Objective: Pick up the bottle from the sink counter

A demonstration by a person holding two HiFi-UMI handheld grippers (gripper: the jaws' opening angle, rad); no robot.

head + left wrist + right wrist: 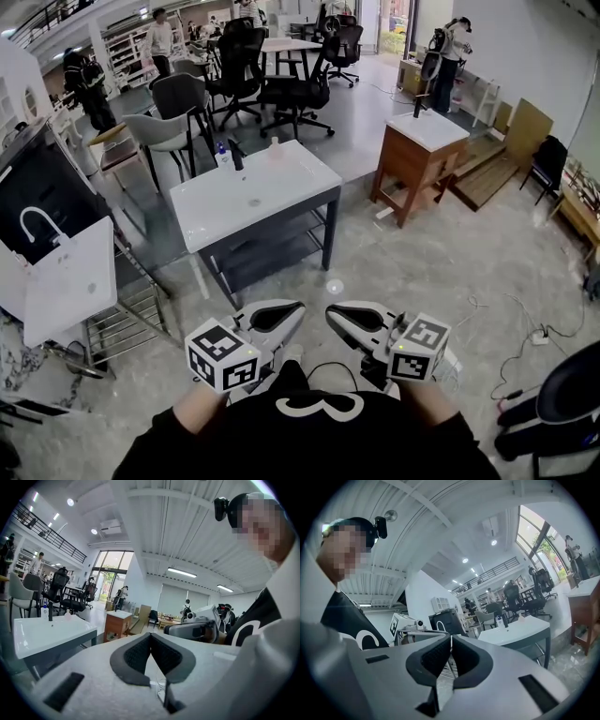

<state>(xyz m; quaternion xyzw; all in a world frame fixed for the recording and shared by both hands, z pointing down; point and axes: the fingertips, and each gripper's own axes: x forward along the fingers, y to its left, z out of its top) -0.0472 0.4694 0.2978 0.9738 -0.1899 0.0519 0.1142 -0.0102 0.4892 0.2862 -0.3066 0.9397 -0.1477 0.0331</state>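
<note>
Head view: left gripper (292, 311), right gripper (336, 317) closed, empty, 6 o'clock. Bottle (222, 156) 11 o'clock on sink counter (281, 192), beside faucet (236, 154). Step closer, open jaws before reaching.

The bottle (222, 156) is set on the sink bench (281, 192), at its far edge, just left of the faucet (236, 155). Another cabinet (412, 167) is placed right of the bench, and office chairs (291, 89) are ranged behind it.

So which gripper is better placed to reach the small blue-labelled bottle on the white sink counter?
Left, marginally: left gripper and right gripper sit shut, empty, far from the white sink counter, but the small blue-labelled bottle stands at its rear left.
</note>
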